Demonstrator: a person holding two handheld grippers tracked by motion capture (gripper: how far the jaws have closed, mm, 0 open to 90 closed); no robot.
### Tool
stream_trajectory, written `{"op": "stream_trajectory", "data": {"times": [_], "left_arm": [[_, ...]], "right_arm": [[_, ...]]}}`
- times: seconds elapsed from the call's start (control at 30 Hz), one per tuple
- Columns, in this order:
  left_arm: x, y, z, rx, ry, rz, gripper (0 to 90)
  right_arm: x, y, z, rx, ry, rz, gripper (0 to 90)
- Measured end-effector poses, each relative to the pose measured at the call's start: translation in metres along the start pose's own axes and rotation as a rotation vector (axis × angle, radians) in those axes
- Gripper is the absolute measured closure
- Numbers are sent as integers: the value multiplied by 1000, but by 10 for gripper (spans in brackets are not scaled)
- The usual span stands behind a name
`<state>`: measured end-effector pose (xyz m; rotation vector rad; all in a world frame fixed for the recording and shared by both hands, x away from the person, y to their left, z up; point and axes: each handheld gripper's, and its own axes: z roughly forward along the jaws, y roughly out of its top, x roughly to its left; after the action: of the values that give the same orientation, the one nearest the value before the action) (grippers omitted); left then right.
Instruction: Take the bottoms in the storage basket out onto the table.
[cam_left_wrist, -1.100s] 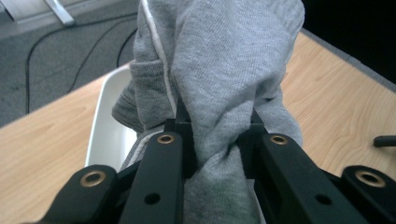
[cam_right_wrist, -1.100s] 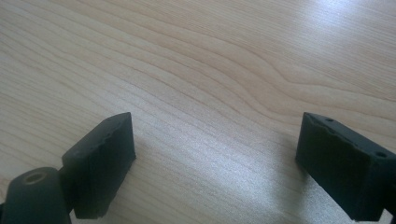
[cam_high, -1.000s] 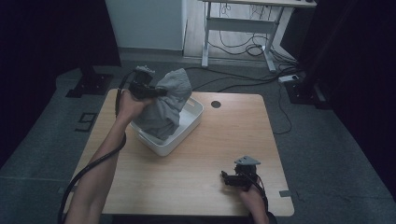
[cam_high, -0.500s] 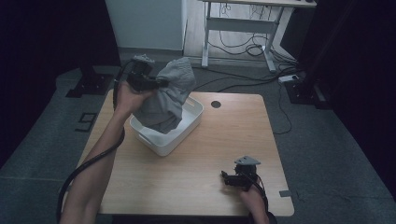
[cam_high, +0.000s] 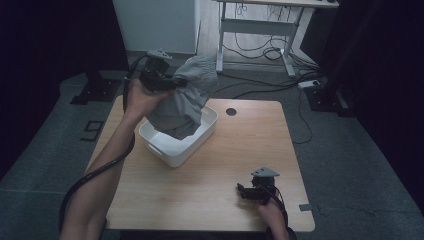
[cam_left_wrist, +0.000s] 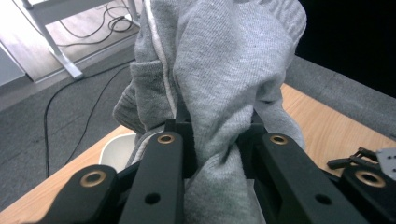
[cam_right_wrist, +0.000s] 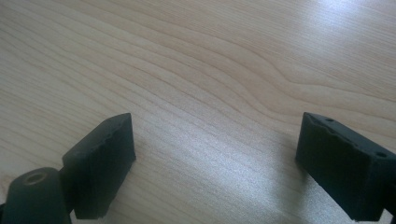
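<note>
A grey knitted garment (cam_high: 186, 102) hangs from my left gripper (cam_high: 172, 82), which is shut on a bunch of its fabric above the white tub (cam_high: 202, 138). Its lower end still dips into the tub. In the left gripper view the grey garment (cam_left_wrist: 219, 88) is pinched between the black jaws and rises in front of the camera. My right gripper (cam_high: 243, 191) rests low over the wooden table (cam_high: 240, 145) near its front right edge. In the right gripper view its jaws stand wide apart with bare wood between its fingertips (cam_right_wrist: 105, 158).
The table has a round cable hole (cam_high: 231, 111) at the back. Behind it stand a white cabinet (cam_high: 155, 22) and a desk frame (cam_high: 260, 30) with cables on the floor. A black stand base (cam_high: 95, 90) sits on the floor at the left.
My left hand has risen and lifted the grey garment higher out of the white tub. The right gripper has stayed where it was.
</note>
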<state>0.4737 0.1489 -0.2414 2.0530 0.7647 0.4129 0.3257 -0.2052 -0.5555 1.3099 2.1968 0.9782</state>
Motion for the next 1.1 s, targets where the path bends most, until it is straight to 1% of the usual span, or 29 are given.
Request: {"op": "stream_trajectory", "data": {"times": [0.03, 0.07, 0.2, 0.23, 0.27, 0.4, 0.43, 0.47, 0.6, 0.63, 0.67, 0.7, 0.73, 0.83, 0.9, 0.93, 0.97, 1.07, 1.1], "left_arm": [[0, 0, 0, 0, 0, 0, 759], [-6, 5, -2, -7, -7, 11, 759], [-19, 14, -3, -16, -20, 33, 759], [-19, 14, -3, -16, -20, 33, 759], [-26, 19, -3, -21, -26, 42, 759], [-38, 25, 0, -24, -38, 63, 759], [-38, 25, 0, -24, -38, 63, 759], [-44, 28, 1, -26, -47, 72, 759], [-57, 33, 6, -32, -66, 90, 759], [-57, 33, 6, -32, -66, 90, 760], [-64, 35, 9, -32, -76, 102, 759], [-64, 35, 9, -32, -76, 102, 759], [-70, 37, 12, -35, -88, 109, 759], [-79, 38, 19, -34, -108, 117, 759], [-82, 38, 22, -32, -115, 121, 759], [-87, 38, 28, -28, -129, 128, 759], [-90, 37, 31, -25, -134, 130, 759], [-97, 34, 42, -15, -145, 136, 759], [-97, 34, 42, -15, -145, 136, 759]], "right_arm": [[0, 0, 0, 0, 0, 0, 115], [0, 0, 0, 1, -1, 0, 115], [0, 0, 0, 0, 1, 1, 115], [0, 0, 0, 1, 1, 0, 114], [0, 0, 0, 0, 1, 1, 114], [0, 0, 0, 0, 0, 1, 114], [0, 0, 0, 0, 0, 1, 114], [0, 0, 0, 0, 0, 2, 114], [0, 0, 0, -1, 0, 2, 114], [0, 0, 0, -1, 0, 2, 114], [0, 0, 0, -1, 0, 1, 115], [0, 0, 0, -1, 0, 1, 115], [1, 0, 0, 0, 0, 2, 115], [0, 0, 0, -1, 0, 2, 114], [0, 0, 0, -1, 0, 2, 115], [0, 0, 0, 0, 1, 1, 115], [0, 0, 0, 0, 1, 1, 115], [0, 0, 0, -1, 1, 1, 114], [0, 0, 0, -1, 1, 1, 114]]}}
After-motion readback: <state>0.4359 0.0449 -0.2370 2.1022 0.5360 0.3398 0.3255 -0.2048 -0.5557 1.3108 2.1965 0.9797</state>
